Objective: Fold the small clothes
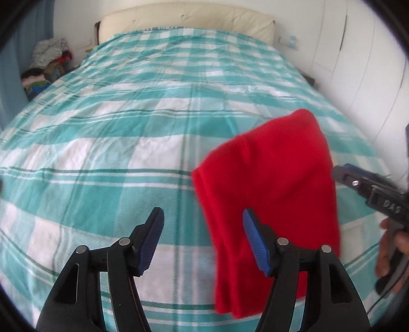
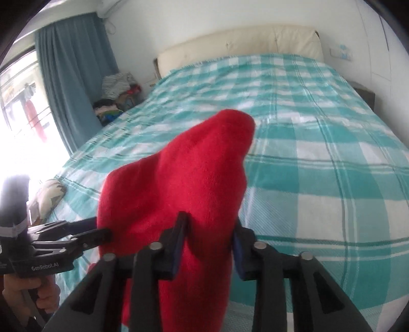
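A small red fleece garment [image 1: 271, 178] hangs in the air above the bed, held at its right edge by my right gripper [image 1: 340, 173]. In the right wrist view the red garment [image 2: 184, 184] fills the middle, and my right gripper [image 2: 209, 229] is shut on it, fabric bunched between the fingers. My left gripper [image 1: 203, 217] is open and empty, its right finger [image 1: 251, 224] just in front of the garment's lower left part. It also shows at the left of the right wrist view [image 2: 99, 229], beside the garment's edge.
The bed carries a teal and white checked cover [image 1: 127, 127] with a cream headboard [image 1: 184, 18] at the far end. A pile of clothes [image 1: 46, 66] lies by the wall at far left. A blue curtain [image 2: 74, 76] and window are on the left. White wardrobe doors [image 1: 358, 63] stand right.
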Available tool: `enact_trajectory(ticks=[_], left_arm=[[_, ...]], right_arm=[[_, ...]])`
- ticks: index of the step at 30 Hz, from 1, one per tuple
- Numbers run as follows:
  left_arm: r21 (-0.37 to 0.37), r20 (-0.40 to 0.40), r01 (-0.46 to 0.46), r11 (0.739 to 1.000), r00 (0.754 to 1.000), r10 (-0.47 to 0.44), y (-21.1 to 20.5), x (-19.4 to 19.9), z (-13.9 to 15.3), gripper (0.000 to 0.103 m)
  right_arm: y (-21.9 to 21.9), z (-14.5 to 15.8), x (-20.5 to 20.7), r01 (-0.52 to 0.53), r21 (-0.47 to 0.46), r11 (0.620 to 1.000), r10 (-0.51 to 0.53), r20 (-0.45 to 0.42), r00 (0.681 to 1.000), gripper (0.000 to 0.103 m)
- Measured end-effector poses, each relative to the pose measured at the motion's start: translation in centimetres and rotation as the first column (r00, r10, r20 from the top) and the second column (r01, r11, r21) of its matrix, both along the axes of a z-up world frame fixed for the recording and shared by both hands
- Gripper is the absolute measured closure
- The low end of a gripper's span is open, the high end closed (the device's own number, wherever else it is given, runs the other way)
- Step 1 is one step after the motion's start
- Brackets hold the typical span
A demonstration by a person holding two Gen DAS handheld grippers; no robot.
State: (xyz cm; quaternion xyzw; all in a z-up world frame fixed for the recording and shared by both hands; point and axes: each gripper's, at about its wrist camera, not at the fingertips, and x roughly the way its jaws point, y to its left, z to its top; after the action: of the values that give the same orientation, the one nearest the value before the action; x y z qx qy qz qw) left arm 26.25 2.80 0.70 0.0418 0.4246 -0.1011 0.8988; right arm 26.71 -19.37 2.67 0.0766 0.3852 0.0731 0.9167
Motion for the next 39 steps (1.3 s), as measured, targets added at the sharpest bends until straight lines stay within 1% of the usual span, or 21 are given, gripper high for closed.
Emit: enact_trajectory(ticks=[1, 2, 3, 4, 5, 6, 7, 9, 10, 11, 13, 16, 17, 19, 23, 26, 29, 32, 36, 39], left_arm=[[0.046, 0.026, -0.005, 0.999, 1.000, 0.004, 0.1, -1.1, -0.5, 0.035], [0.080, 0.061, -0.002, 0.997, 0.998, -0.003, 0.2, -2.2, -0.7, 0.028], [0.111, 0.099, -0.003, 0.994, 0.995, -0.008, 0.2, -3.5, -0.8, 0.018], [0.136, 0.142, -0.014, 0.991, 0.990, -0.006, 0.3, -4.9, -0.6, 0.012], [0.153, 0.183, -0.031, 0.988, 0.983, 0.003, 0.3, -6.4, -0.2, 0.005], [0.160, 0.215, -0.051, 0.986, 0.976, 0.015, 0.2, -7.7, 0.2, 0.002], [0.162, 0.235, -0.075, 0.984, 0.971, 0.036, 0.0, -8.7, 0.6, 0.000], [0.162, 0.259, -0.128, 0.979, 0.962, 0.083, -0.2, -10.6, 1.6, 0.000], [0.157, 0.266, -0.138, 0.978, 0.959, 0.093, -0.3, -11.5, 1.9, 0.000], [0.146, 0.268, -0.139, 0.980, 0.959, 0.096, -0.4, -12.2, 2.3, 0.000], [0.117, 0.246, -0.133, 0.984, 0.964, 0.100, -0.6, -13.5, 2.9, 0.000], [0.076, 0.209, -0.132, 0.988, 0.971, 0.113, -0.7, -15.1, 3.4, 0.000], [0.076, 0.204, -0.136, 0.988, 0.972, 0.118, -0.7, -15.6, 3.6, 0.000], [0.102, 0.195, -0.139, 0.985, 0.974, 0.117, -1.2, -16.7, 3.9, 0.000], [0.124, 0.209, -0.145, 0.982, 0.971, 0.117, -1.7, -19.0, 4.8, 0.000], [0.115, 0.176, -0.132, 0.985, 0.978, 0.110, -1.8, -20.4, 5.1, 0.000], [0.102, 0.162, -0.134, 0.986, 0.980, 0.116, -1.8, -21.5, 5.4, 0.000], [0.091, 0.148, -0.126, 0.988, 0.983, 0.112, -2.0, -22.4, 5.4, 0.000], [0.094, 0.132, -0.136, 0.986, 0.984, 0.123, -2.0, -23.3, 5.3, 0.000], [0.086, 0.116, -0.136, 0.987, 0.985, 0.126, -2.0, -23.8, 5.2, 0.000]], right_arm=[[-0.7, -0.8, -0.7, 0.021, -0.015, 1.000, -0.021, -0.014, 1.000, 0.042], [-1.3, -1.4, -1.8, 0.028, -0.009, 1.000, -0.028, -0.016, 0.999, 0.042], [-2.0, -2.0, -3.0, 0.031, -0.008, 1.000, -0.031, -0.020, 0.999, 0.039], [-2.4, -2.4, -4.2, 0.035, -0.023, 0.999, -0.035, -0.028, 0.999, 0.031], [-2.6, -2.7, -5.5, 0.043, -0.043, 0.998, -0.044, -0.034, 0.998, 0.027], [-2.9, -2.9, -6.8, 0.051, -0.058, 0.997, -0.053, -0.034, 0.998, 0.021], [-3.0, -2.8, -8.1, 0.054, -0.069, 0.996, -0.056, -0.029, 0.998, 0.018], [-3.0, -2.4, -10.5, 0.057, -0.086, 0.995, -0.058, -0.011, 0.998, 0.014], [-2.7, -1.9, -11.6, 0.061, -0.099, 0.993, -0.060, 0.004, 0.998, 0.012], [-2.5, -1.3, -12.7, 0.062, -0.113, 0.992, -0.060, 0.020, 0.998, 0.010], [-1.9, 0.1, -14.8, 0.061, -0.140, 0.988, -0.053, 0.062, 0.997, 0.003], [-0.5, 2.0, -17.5, 0.052, -0.187, 0.981, -0.032, 0.108, 0.994, 0.001], [0.0, 2.4, -18.2, 0.048, -0.202, 0.978, -0.025, 0.117, 0.993, 0.001], [1.1, 3.2, -19.5, 0.036, -0.234, 0.972, -0.006, 0.124, 0.992, 0.001], [2.5, 3.9, -21.6, 0.035, -0.263, 0.964, -0.004, 0.115, 0.993, 0.001], [2.8, 4.4, -23.1, 0.041, -0.241, 0.970, -0.016, 0.106, 0.994, 0.001], [3.2, 4.8, -24.6, 0.034, -0.219, 0.975, -0.012, 0.099, 0.995, 0.001], [3.3, 4.8, -25.5, 0.042, -0.221, 0.974, -0.025, 0.077, 0.997, 0.001], [3.2, 5.2, -26.4, 0.051, -0.208, 0.977, -0.040, 0.060, 0.997, 0.001], [3.4, 5.6, -26.7, 0.052, -0.226, 0.973, -0.040, 0.056, 0.998, 0.001]])
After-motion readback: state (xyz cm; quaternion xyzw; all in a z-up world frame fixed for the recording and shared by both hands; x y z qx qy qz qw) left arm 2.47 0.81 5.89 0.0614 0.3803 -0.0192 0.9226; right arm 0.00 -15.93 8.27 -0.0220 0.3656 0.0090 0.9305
